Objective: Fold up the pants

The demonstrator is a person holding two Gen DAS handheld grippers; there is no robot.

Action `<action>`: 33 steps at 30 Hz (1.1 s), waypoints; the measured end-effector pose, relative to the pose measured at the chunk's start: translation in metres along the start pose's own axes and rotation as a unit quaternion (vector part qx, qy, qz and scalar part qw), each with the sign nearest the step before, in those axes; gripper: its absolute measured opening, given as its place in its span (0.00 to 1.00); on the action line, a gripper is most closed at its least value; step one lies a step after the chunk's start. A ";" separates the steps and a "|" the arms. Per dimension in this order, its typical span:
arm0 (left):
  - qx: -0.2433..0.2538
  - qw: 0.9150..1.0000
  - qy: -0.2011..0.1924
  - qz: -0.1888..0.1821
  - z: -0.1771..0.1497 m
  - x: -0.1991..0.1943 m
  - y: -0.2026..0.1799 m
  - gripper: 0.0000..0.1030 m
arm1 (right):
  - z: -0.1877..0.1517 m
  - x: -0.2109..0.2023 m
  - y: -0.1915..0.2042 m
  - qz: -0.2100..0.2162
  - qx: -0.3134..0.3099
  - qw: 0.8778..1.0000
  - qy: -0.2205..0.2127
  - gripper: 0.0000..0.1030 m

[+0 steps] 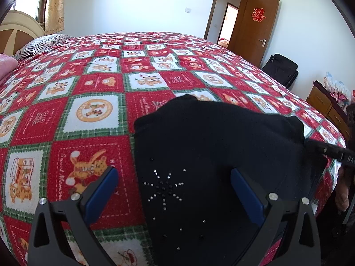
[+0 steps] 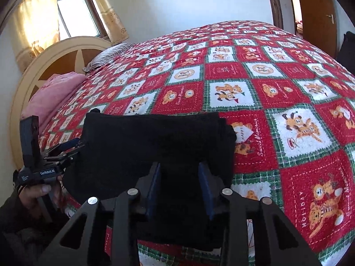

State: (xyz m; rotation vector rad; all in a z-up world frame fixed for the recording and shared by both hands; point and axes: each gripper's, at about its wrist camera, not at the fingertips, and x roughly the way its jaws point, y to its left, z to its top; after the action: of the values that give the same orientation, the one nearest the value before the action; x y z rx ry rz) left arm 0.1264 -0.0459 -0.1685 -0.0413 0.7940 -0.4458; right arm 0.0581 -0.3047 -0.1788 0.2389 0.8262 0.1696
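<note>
Black pants (image 1: 217, 146) lay folded into a compact bundle near the front edge of the bed, on a red, white and green checked blanket (image 1: 93, 110) with bear prints. Showed a star of small studs on the near face in the left wrist view. Left gripper (image 1: 175, 177) hung over the near part of the bundle, jaws spread as wide as they go, blue pads (image 1: 104, 186) clear of the cloth, gripping nothing. Right gripper (image 2: 179, 173) sat at the near edge of the bundle, jaws partly closed with black cloth between the pads (image 2: 205, 184); firm pinch or not, cannot tell. Hand (image 2: 42, 190) on the left gripper's handle visible at lower left of the right wrist view. Pink pillow (image 2: 53, 90) and striped pillow (image 2: 111, 53) at the headboard (image 2: 66, 51). Wooden door (image 1: 255, 28) open at far right.
</note>
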 end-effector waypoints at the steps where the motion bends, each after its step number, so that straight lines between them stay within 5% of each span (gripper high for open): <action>1: -0.001 1.000 -0.001 0.002 0.000 -0.001 0.001 1.00 | 0.003 -0.004 -0.001 0.008 0.011 1.000 -0.011 0.37; 8: 0.010 1.000 -0.014 0.023 0.002 -0.001 -0.005 1.00 | 0.033 -0.010 0.002 -0.020 -0.014 0.998 -0.055 0.42; 12: -0.003 1.000 -0.005 0.012 0.001 0.001 0.000 1.00 | 0.036 0.030 -0.016 -0.063 -0.002 0.998 0.018 0.43; 15: -0.006 1.000 0.002 0.019 -0.002 -0.005 0.002 1.00 | 0.037 0.025 -0.025 -0.068 0.021 0.997 0.026 0.46; 18: -0.019 1.000 0.012 0.005 -0.011 -0.013 0.006 1.00 | 0.045 -0.006 -0.001 -0.119 -0.022 0.992 -0.035 0.48; 20: -0.015 1.000 0.016 0.004 -0.015 -0.016 0.006 1.00 | 0.055 -0.017 0.021 -0.072 -0.041 0.995 -0.052 0.53; 25: -0.003 1.000 0.017 0.001 -0.020 -0.016 0.007 1.00 | 0.082 0.032 0.093 0.089 -0.117 0.989 0.021 0.61; 29: 0.004 1.000 0.015 0.002 -0.021 -0.016 0.006 1.00 | 0.084 0.104 0.136 0.096 -0.170 0.975 0.107 0.57; 30: 0.006 1.000 0.015 0.001 -0.021 -0.016 0.006 1.00 | 0.082 0.111 0.140 0.088 -0.174 0.974 0.113 0.39; 31: 0.009 1.000 0.014 0.002 -0.022 -0.016 0.006 1.00 | 0.081 0.123 0.145 0.070 -0.182 0.973 0.126 0.31; 33: 0.013 1.000 0.011 0.004 -0.023 -0.016 0.005 1.00 | 0.084 0.131 0.138 0.063 -0.162 0.976 0.132 0.29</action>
State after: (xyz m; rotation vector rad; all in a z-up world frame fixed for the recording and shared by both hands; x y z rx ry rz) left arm 0.1025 -0.0324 -0.1751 -0.0097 0.8104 -0.4501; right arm 0.1999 -0.1523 -0.1782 -0.0410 1.0325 0.4574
